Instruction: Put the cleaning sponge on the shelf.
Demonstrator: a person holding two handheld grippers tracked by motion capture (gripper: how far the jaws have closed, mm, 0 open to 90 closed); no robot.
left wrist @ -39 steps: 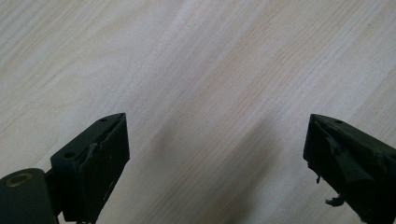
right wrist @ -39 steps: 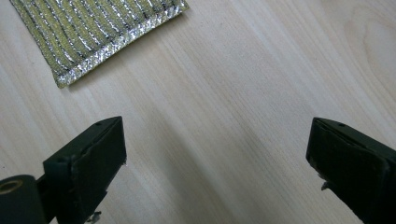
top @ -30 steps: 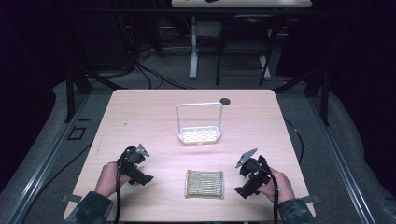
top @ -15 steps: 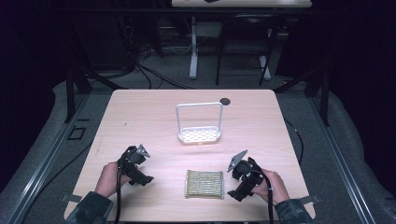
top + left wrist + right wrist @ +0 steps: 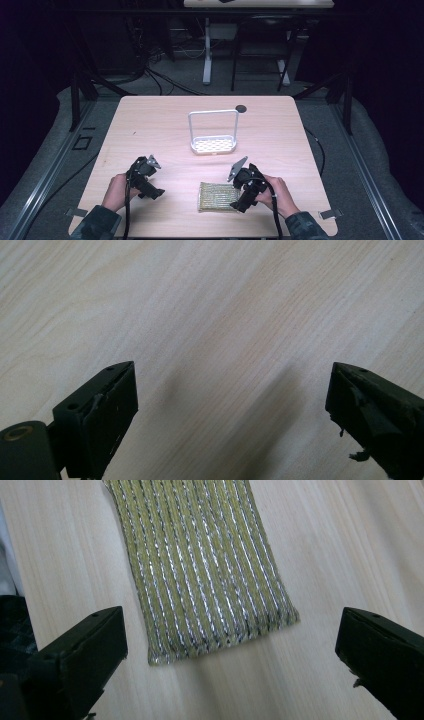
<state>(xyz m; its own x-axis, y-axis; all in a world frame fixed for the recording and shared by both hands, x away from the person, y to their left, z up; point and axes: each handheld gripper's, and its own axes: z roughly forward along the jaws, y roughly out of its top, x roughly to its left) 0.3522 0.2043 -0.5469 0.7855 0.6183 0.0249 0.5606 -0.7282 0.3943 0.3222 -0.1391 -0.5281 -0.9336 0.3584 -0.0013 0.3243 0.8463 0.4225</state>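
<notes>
A pale wooden table (image 5: pixel 150 125) stands on a dark floor. Near its front edge lies a yellow-green ribbed scouring pad (image 5: pixel 217 196). The right gripper (image 5: pixel 242 192), held in a person's hand, sits at the pad's right edge. The left gripper (image 5: pixel 146 179) rests on bare wood, well apart from the pad. Farther back stands a white rack (image 5: pixel 213 144) with a tall handle, and a small dark disc (image 5: pixel 241 108) lies beyond it.

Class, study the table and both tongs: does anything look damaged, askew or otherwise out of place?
Little stands out. The scouring pad lies flat, slightly askew to the table edge, and the white rack stands upright. One oddity: the left tongs have frayed, torn padding on one jaw.
</notes>
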